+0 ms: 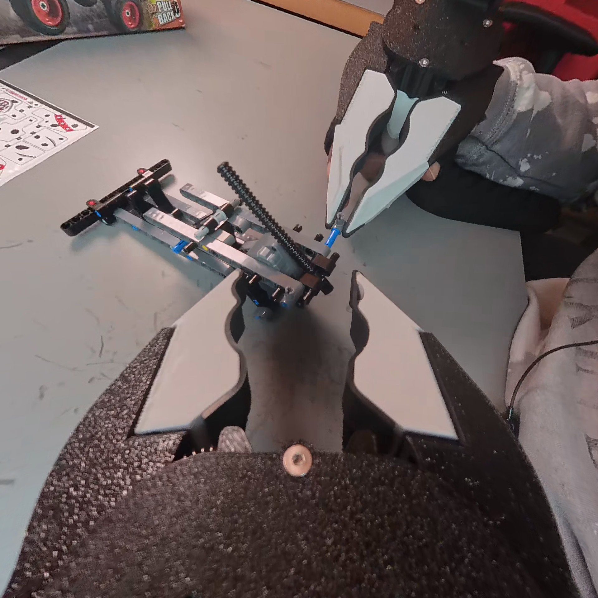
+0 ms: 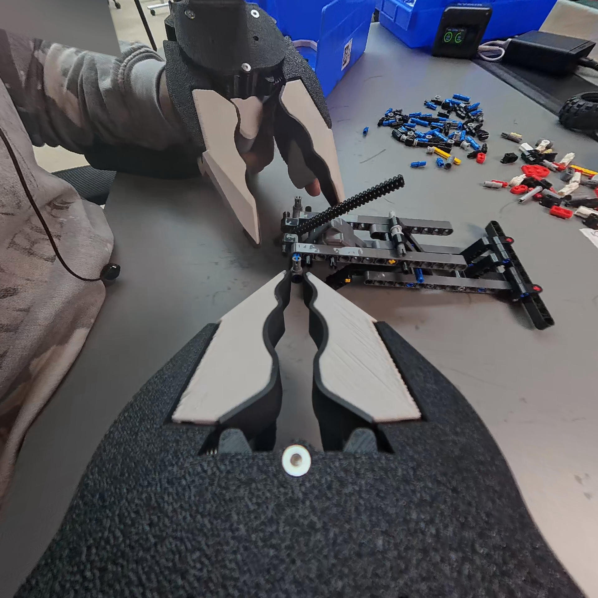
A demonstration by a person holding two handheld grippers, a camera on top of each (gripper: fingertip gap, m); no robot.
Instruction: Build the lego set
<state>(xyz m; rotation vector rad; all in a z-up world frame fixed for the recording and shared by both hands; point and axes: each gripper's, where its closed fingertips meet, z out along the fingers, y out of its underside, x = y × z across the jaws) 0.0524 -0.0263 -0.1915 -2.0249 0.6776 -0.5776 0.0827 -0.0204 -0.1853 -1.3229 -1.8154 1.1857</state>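
A dark grey and black Lego chassis (image 1: 200, 226) lies flat on the grey table (image 1: 226, 97), with a black ribbed hose (image 1: 265, 216) slanting up from its near end. My left gripper (image 1: 297, 278) is open, and its fingers straddle that end of the chassis. My right gripper (image 1: 338, 226) is shut on a small blue and grey pin (image 1: 333, 234) whose blue tip meets the chassis's end corner. In the right wrist view the right gripper (image 2: 296, 275) holds the pin (image 2: 296, 267) against the chassis (image 2: 388, 259), and the open left gripper (image 2: 294, 216) stands over the hose (image 2: 352, 200).
A pile of small blue and black parts (image 2: 437, 129) and red, white and grey parts (image 2: 550, 187) lie at the right, beside a black tyre (image 2: 582, 110). Blue bins (image 2: 339, 48) and a small screen device (image 2: 459, 32) stand behind. A sticker sheet (image 1: 29, 129) and the set's box (image 1: 90, 16) lie at the left.
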